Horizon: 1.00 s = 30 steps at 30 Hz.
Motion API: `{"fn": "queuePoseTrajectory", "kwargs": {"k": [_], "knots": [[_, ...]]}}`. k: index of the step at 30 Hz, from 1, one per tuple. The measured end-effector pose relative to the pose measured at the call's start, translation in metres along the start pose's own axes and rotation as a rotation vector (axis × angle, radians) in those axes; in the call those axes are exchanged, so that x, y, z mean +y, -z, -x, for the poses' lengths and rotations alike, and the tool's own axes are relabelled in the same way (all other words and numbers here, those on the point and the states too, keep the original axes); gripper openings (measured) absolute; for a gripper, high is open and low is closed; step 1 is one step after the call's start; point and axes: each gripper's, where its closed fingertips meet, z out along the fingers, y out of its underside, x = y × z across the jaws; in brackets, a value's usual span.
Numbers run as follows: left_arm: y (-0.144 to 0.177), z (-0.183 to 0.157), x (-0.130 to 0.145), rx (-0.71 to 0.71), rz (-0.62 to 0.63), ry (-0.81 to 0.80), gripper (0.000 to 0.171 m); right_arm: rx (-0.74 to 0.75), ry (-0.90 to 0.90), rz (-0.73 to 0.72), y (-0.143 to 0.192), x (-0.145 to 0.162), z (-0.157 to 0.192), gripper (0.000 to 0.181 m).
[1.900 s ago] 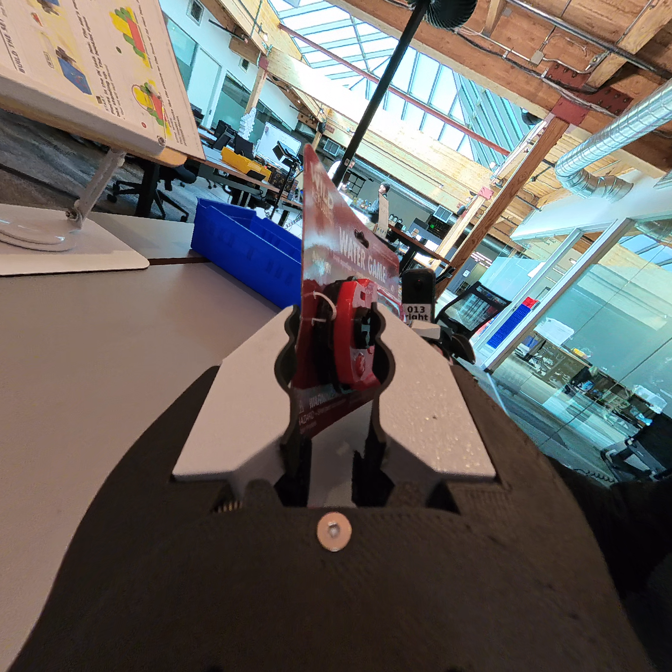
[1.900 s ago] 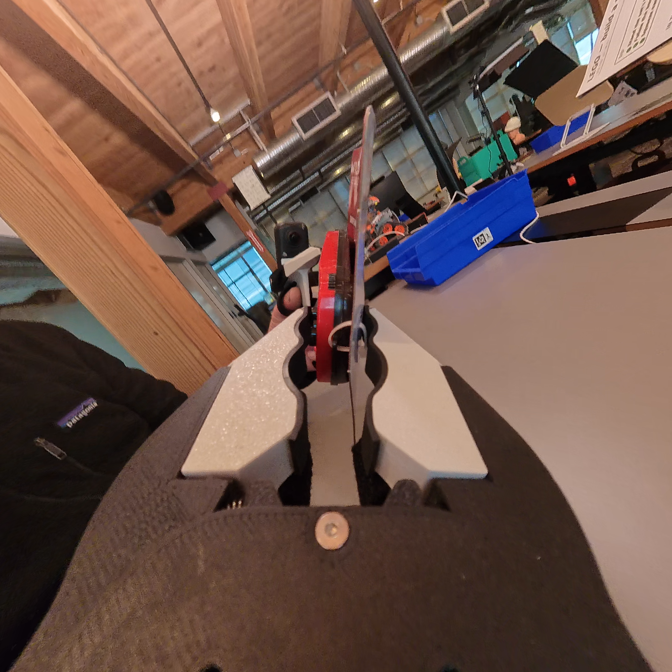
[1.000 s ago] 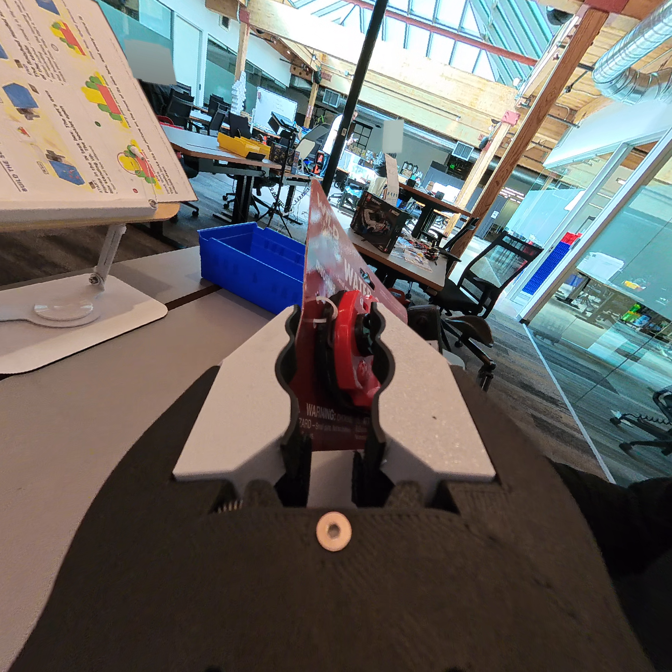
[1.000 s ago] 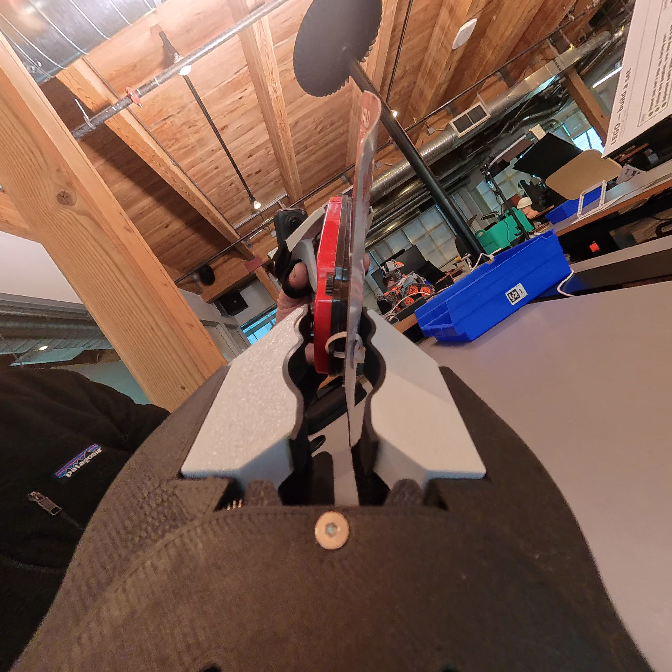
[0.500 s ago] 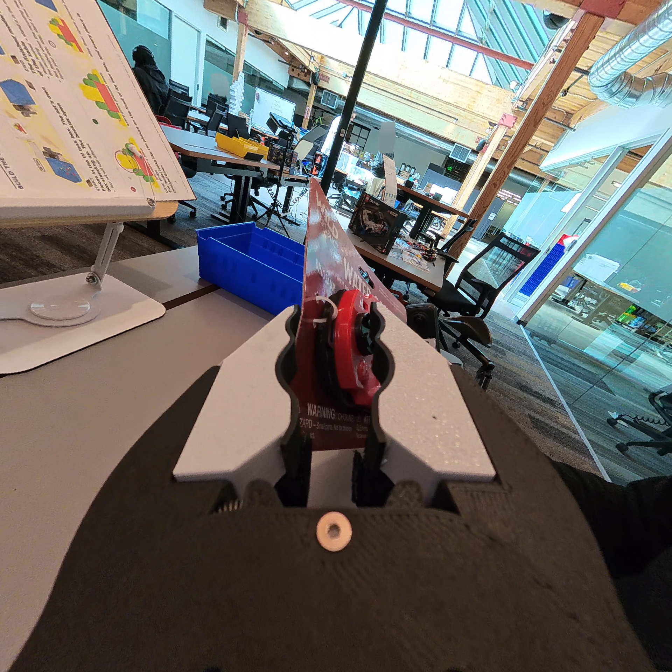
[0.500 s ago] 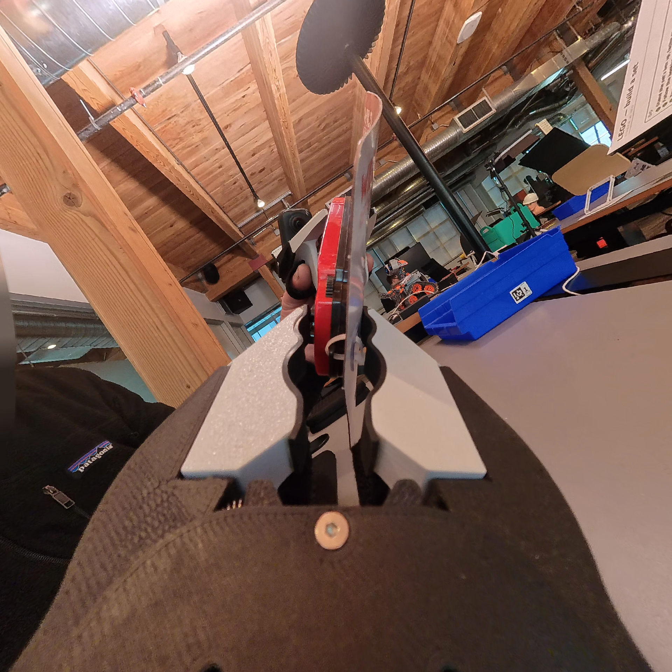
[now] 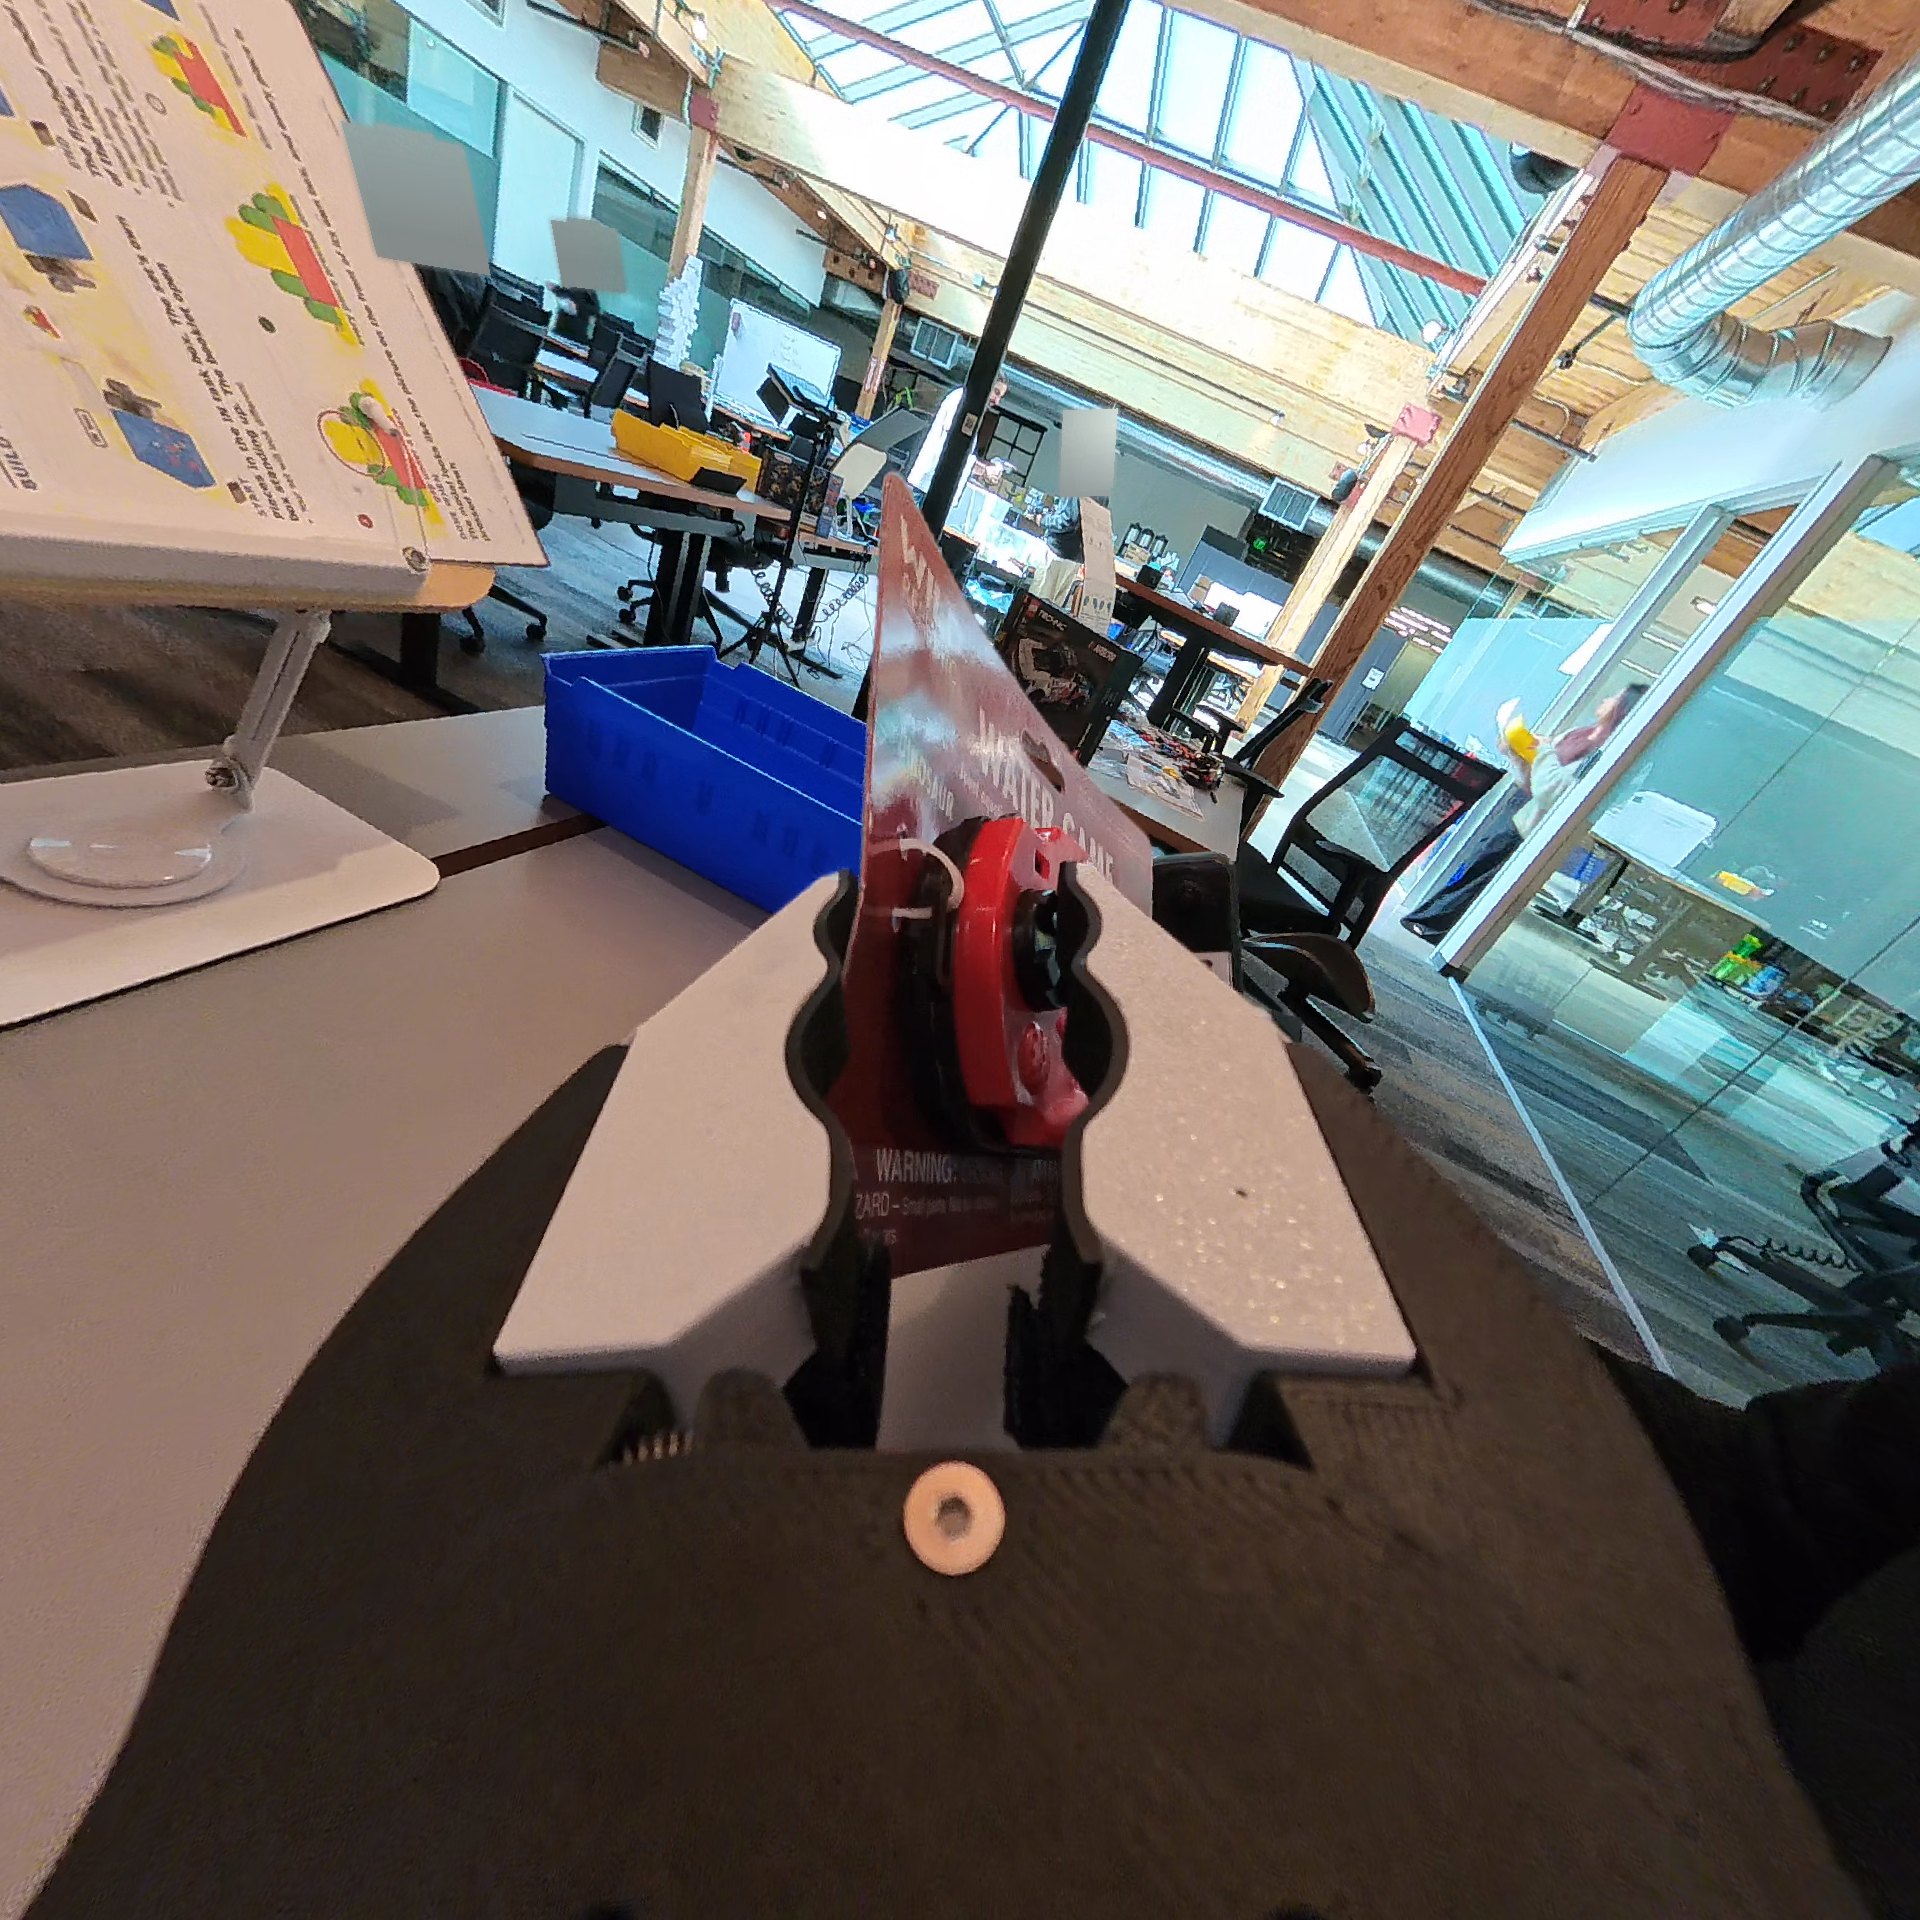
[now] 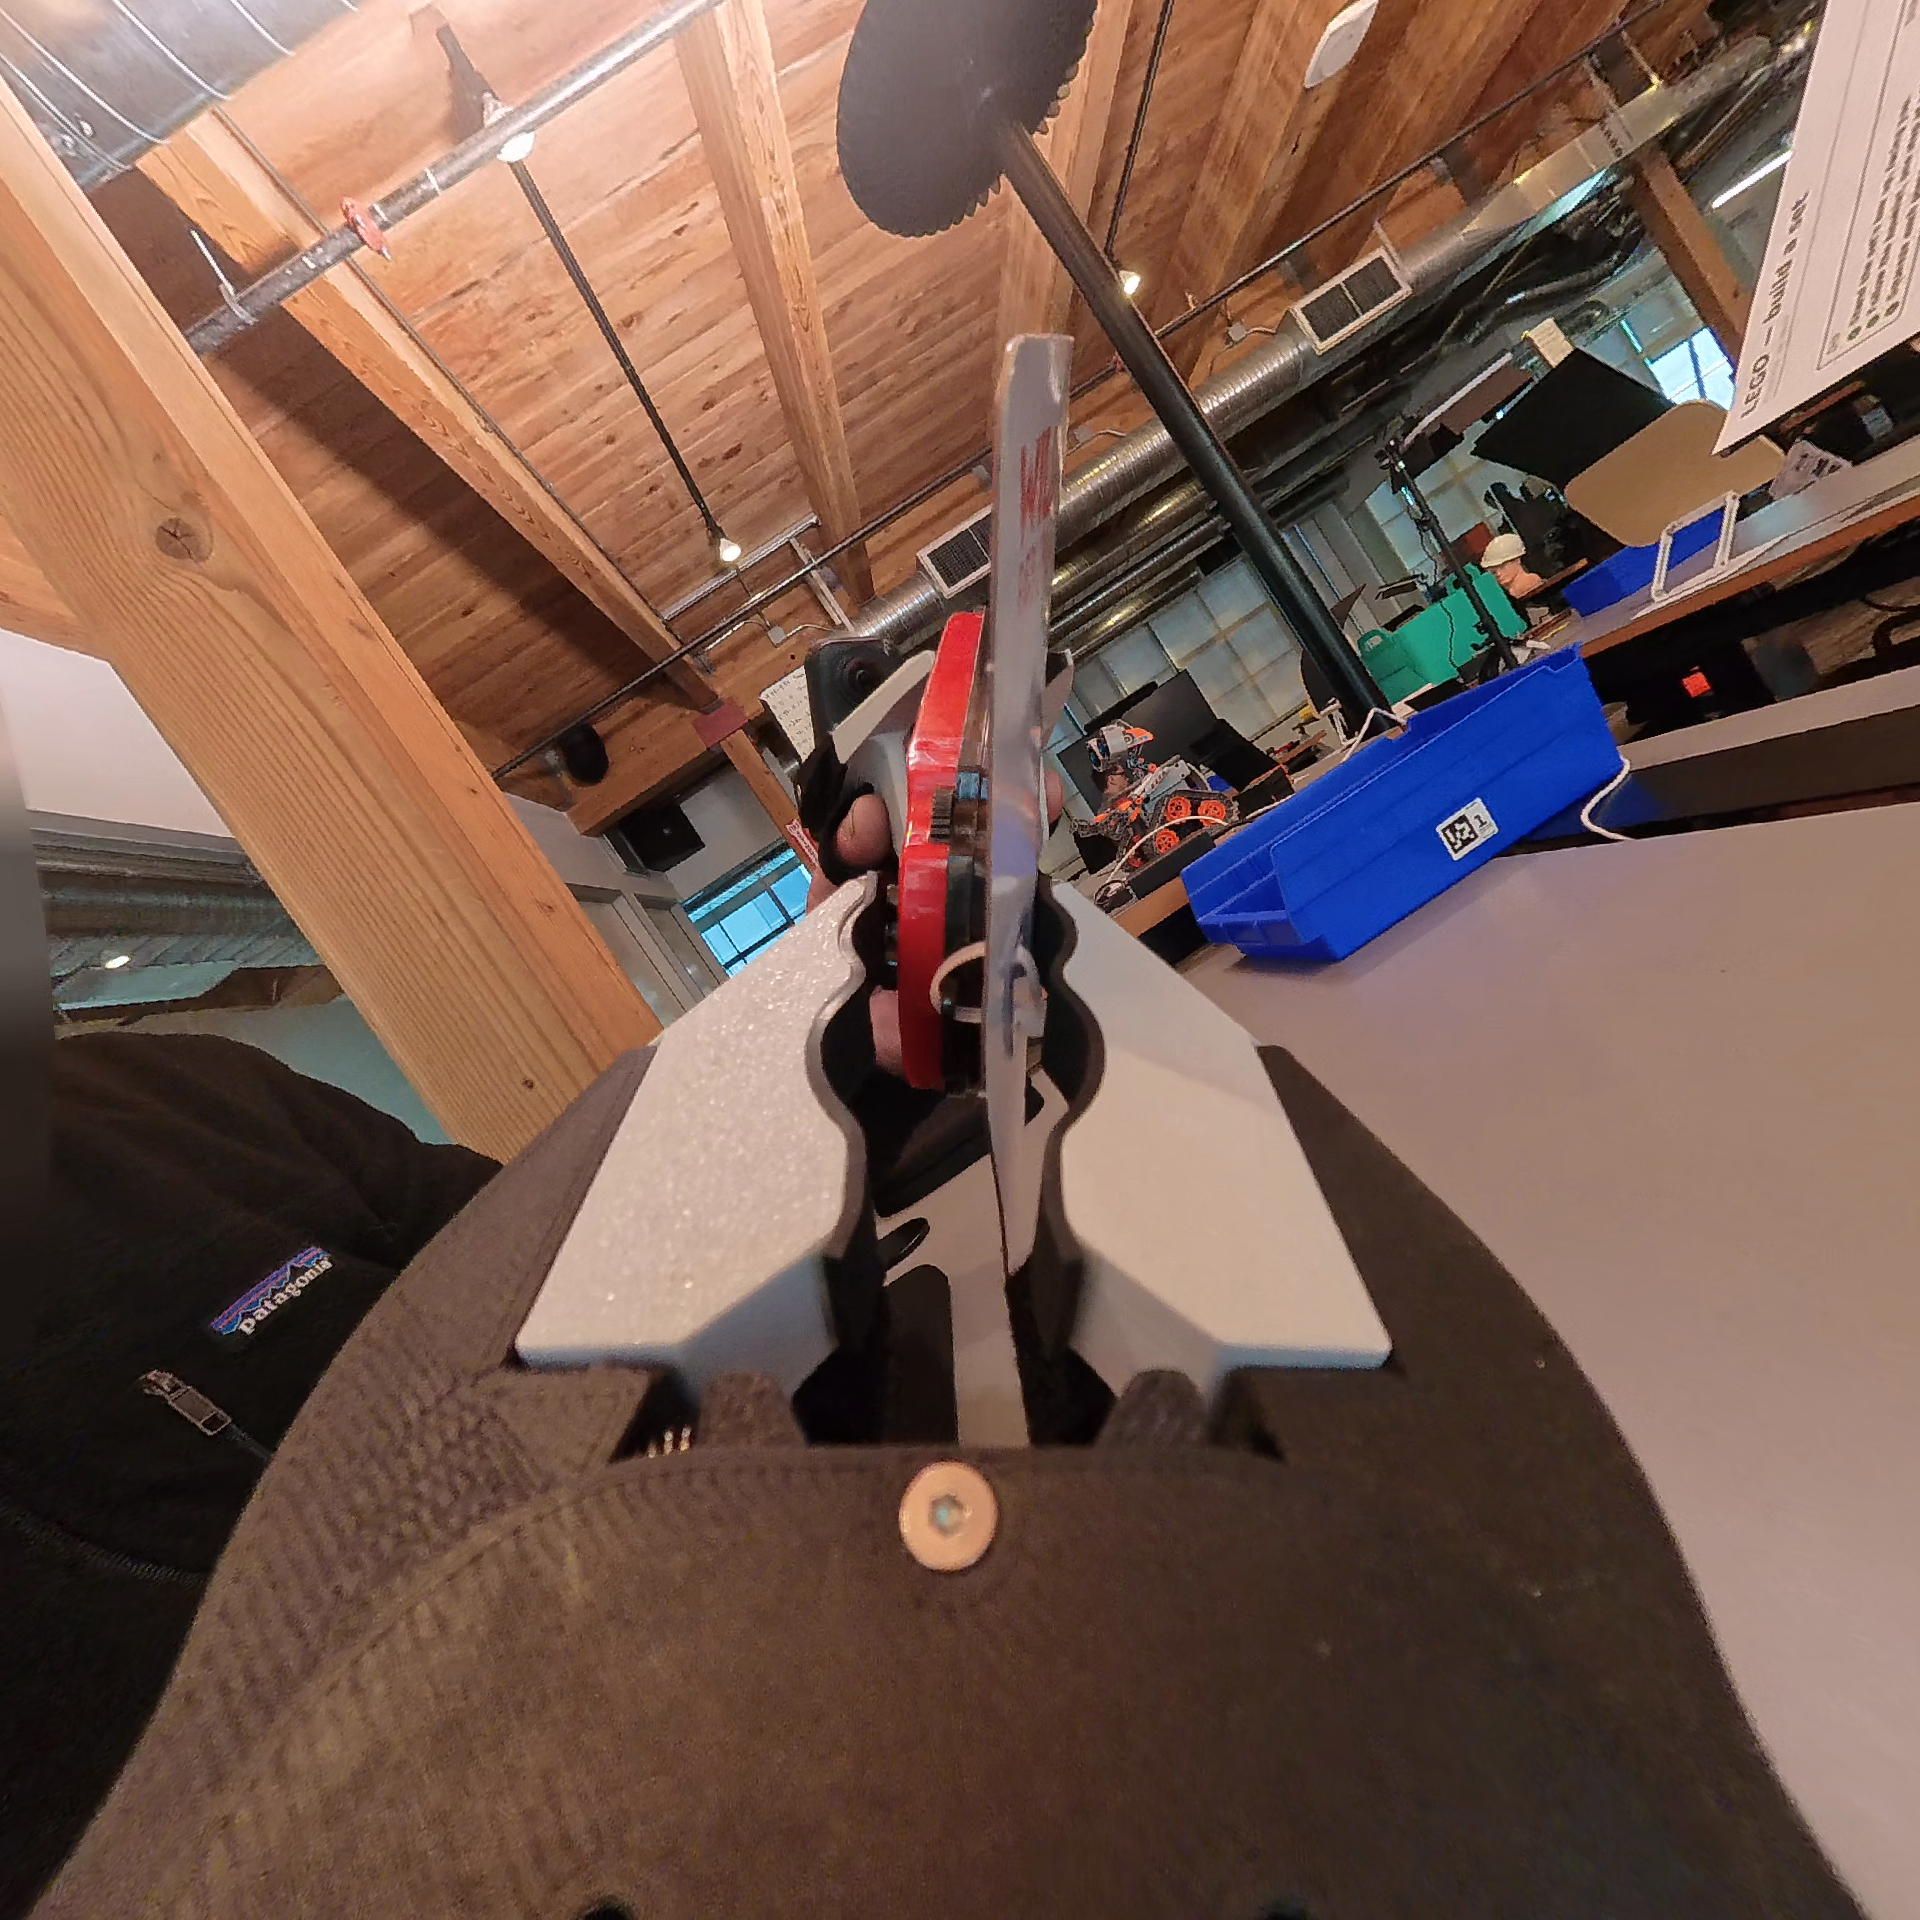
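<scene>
A red toy water game is tied with a white zip tie to a dark red backing card. My left gripper is shut on the card's lower part, toy included, and holds it upright above the grey table. My right gripper is shut on the same card, seen edge-on, with the red toy on its left face. The left gripper and the hand holding it show just behind the toy. The right gripper's body shows behind the card in the left wrist view.
A blue bin stands on the table's far edge and also shows in the right wrist view. A printed instruction board on a white stand stands at the left. A black pole rises behind. A person's black jacket is close by.
Both grippers have kept hold of the package. The right gripper tilted upward towards the ceiling early on. The left view dipped, then tilted up slightly and moved closer to the bin.
</scene>
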Motion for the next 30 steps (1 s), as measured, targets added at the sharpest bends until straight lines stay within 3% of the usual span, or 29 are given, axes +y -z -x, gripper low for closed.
{"fn": "queuePoseTrajectory", "kwargs": {"k": [30], "knots": [[0.0027, -0.0035, 0.0059, 0.004, -0.002, 0.008, 0.037, 0.001, 0.016, 0.028, 0.0029, -0.0021, 0.0036, 0.025]]}}
